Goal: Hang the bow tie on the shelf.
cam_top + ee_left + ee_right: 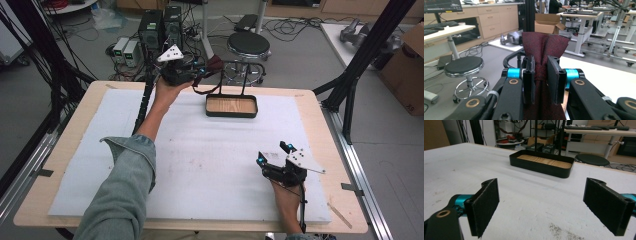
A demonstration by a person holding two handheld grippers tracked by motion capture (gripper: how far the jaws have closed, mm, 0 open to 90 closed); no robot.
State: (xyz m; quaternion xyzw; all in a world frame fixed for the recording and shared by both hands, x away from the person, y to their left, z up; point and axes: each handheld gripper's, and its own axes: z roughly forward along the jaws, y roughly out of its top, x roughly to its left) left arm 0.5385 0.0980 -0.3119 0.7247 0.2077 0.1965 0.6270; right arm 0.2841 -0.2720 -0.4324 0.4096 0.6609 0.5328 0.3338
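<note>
Maroon cloth (pixel 541 50) pinched in left claw (pixel 541 80), right claw (pixel 554 207) spread wide

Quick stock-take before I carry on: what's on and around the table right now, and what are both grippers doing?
Necktie: one, dark red, clamped between the left gripper's jaws, held above the far edge of the table.
Tray stand: one, black rim with a wooden floor, far centre of the table, with thin black uprights rising from it.
Table pad: one, white, covering most of the wooden tabletop.
Stool: one, black round seat on a chrome base, on the floor beyond the table.
Cardboard box: one, brown, on the floor at the far right.
Left gripper: black, shut on the necktie.
Right gripper: black, jaws wide open, nothing between them, low over the pad near the right front.
</note>
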